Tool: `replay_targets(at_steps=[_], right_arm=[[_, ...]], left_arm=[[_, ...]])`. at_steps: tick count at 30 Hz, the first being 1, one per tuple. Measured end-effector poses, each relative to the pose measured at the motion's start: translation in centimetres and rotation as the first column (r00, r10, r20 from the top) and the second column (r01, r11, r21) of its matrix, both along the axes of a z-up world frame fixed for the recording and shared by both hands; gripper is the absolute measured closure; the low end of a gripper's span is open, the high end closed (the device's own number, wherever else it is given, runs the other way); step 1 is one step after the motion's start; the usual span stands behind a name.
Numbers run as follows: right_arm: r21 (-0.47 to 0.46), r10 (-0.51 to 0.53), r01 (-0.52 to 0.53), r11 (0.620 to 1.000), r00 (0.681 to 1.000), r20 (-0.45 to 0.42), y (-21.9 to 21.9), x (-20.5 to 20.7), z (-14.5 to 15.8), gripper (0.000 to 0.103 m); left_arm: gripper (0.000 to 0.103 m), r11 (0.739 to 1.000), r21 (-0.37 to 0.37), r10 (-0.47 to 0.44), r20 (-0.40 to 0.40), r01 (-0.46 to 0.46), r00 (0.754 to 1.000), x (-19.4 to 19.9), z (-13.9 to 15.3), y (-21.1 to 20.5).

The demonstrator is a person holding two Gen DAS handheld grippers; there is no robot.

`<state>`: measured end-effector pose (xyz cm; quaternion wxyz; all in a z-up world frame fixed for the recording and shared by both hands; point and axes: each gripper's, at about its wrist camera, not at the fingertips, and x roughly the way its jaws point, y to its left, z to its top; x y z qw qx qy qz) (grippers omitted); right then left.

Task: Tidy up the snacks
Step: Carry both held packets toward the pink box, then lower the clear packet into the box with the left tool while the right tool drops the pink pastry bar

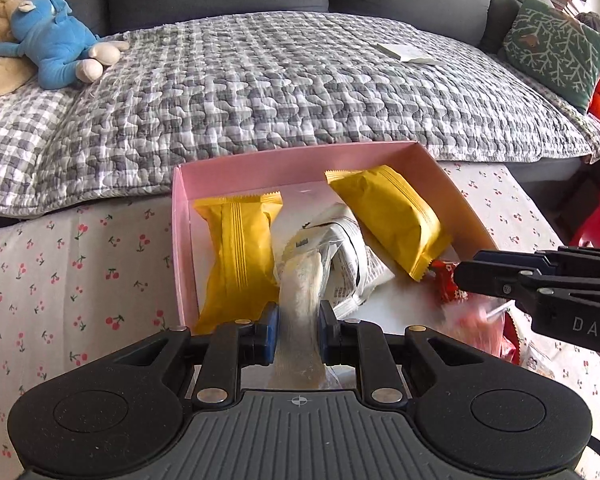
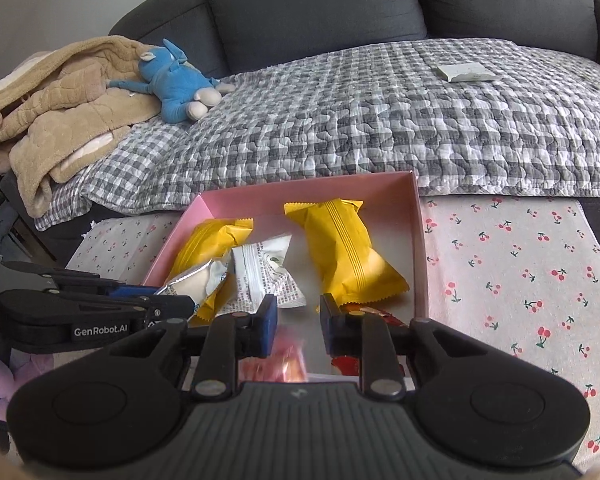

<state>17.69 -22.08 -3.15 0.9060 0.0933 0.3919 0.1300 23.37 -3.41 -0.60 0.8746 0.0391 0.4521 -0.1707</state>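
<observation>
Snacks sit in the pink box [image 1: 184, 216] on the cherry tablecloth [image 1: 60, 260]. On the left side of the box lies a yellow pack [image 1: 238, 256], its long way running from near to far. Next comes the left gripper [image 1: 298, 330]. Its jaws are pinched shut on a clear pale snack pack [image 1: 300, 300], which sticks out ahead, over the near part of the box, and points to the far wall. A white printed pack [image 1: 348, 256] lies just behind it. Another yellow pack [image 1: 392, 220] lies slanted on the right side.

The right gripper [image 2: 298, 320] is closed on a blurry pink and red wrapper [image 2: 288, 360], low over the near right edge of the box. I think both packs just need to go forward and down into the white gap in the middle. The left one looks closer to it.
</observation>
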Motion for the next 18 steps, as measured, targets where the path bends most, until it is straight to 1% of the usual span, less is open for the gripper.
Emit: replay_targets(at_steps=[2, 5, 6, 8, 11, 12, 14, 16, 18], right_arm=[[0.005, 0.006, -0.006, 1.0, 1.0, -0.025, -0.3, 0.2, -0.4, 0.082], [0.006, 0.019, -0.018, 1.0, 0.998, -0.059, -0.8, -0.3, -0.4, 0.075], [0.018, 0.025, -0.024, 1.0, 0.997, -0.066, -1.1, -0.5, -0.2, 0.07], [0.045, 0.033, -0.03, 0.999, 0.997, -0.077, -1.3, -1.0, 0.0, 0.065], [0.056, 0.052, -0.047, 0.997, 0.993, -0.105, -1.0, -1.4, 0.1, 0.061], [0.051, 0.062, -0.057, 0.997, 0.992, -0.107, -0.8, -1.6, 0.2, 0.058], [0.036, 0.089, -0.085, 0.996, 0.989, -0.117, -0.3, -1.9, 0.2, 0.053], [0.028, 0.111, -0.109, 0.994, 0.985, -0.133, 0.4, -2.0, -0.1, 0.052], [0.017, 0.126, -0.125, 0.992, 0.981, -0.145, 1.0, -2.0, -0.6, 0.052]], left_arm=[[0.085, 1.0, 0.007, 0.001, 0.0, -0.001, 1.0, 0.5, -0.3, -0.3], [0.084, 1.0, 0.018, 0.001, 0.0, -0.001, 1.0, 1.2, -1.0, -0.7], [0.084, 1.0, 0.02, 0.004, 0.004, -0.004, 1.0, 1.5, -1.4, -0.7], [0.084, 1.0, 0.023, 0.015, 0.004, -0.015, 1.0, 1.9, -1.9, -0.8], [0.084, 0.999, 0.018, 0.043, 0.005, -0.043, 0.999, 2.4, -2.9, -0.7], [0.081, 0.998, 0.011, 0.055, 0.004, -0.055, 0.998, 2.4, -3.2, -0.5], [0.08, 0.997, -0.027, 0.073, 0.015, -0.073, 0.997, 2.1, -3.2, -0.1], [0.078, 0.996, -0.058, 0.064, 0.013, -0.063, 0.998, 1.5, -2.9, 0.3], [0.072, 0.997, -0.064, 0.049, 0.02, -0.048, 0.999, 0.9, -2.4, 0.5]])
